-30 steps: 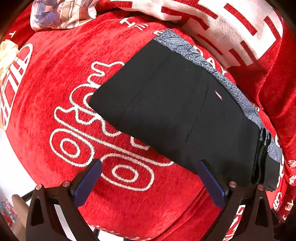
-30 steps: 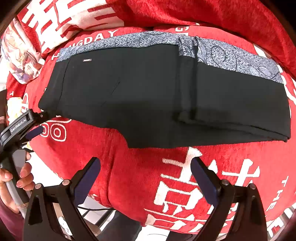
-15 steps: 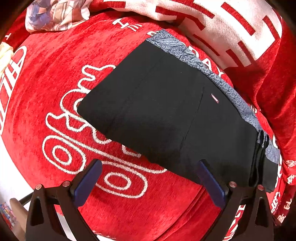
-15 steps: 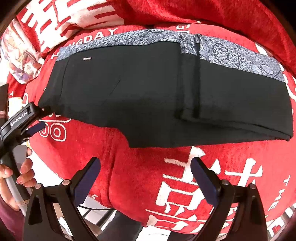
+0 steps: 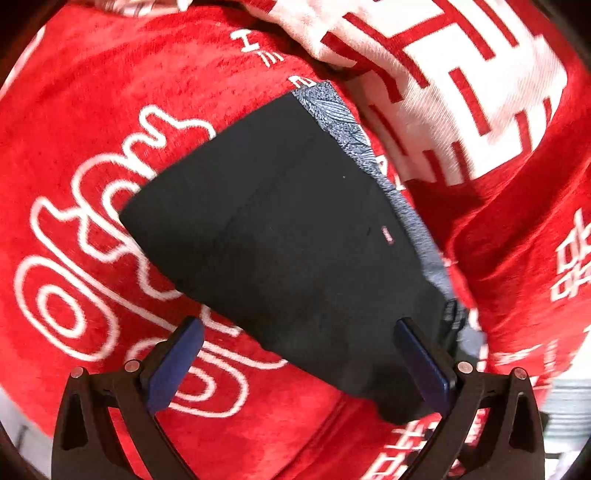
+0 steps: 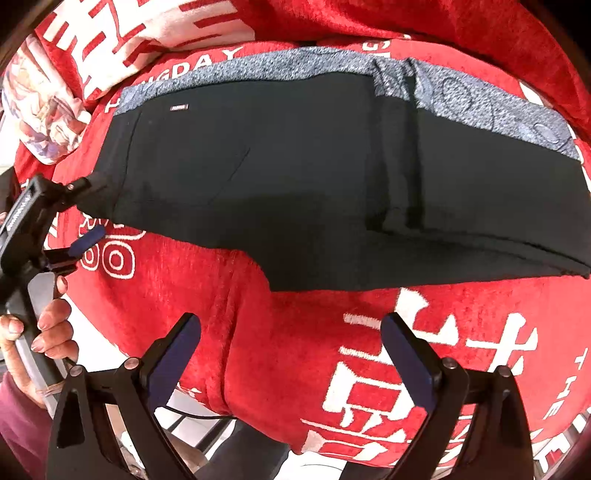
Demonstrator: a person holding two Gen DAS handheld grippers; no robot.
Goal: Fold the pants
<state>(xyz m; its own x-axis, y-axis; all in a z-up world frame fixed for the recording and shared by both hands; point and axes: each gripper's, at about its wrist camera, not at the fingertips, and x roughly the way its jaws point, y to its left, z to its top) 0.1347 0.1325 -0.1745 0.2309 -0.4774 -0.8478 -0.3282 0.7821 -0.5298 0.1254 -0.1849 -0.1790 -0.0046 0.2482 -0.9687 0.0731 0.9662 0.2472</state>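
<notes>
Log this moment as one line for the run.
pants: folded, flat on red blanket | left gripper: open, at pants edge | right gripper: open, short of pants

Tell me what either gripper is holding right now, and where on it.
Nothing is held. The left gripper is open, one finger over the black pants near their left end; the right gripper hangs open over the red blanket.

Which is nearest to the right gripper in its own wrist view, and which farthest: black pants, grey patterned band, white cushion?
From the right gripper:
1. Black pants, straight ahead, centre.
2. Grey patterned band, along the pants' far edge.
3. White cushion, far upper left.
</notes>
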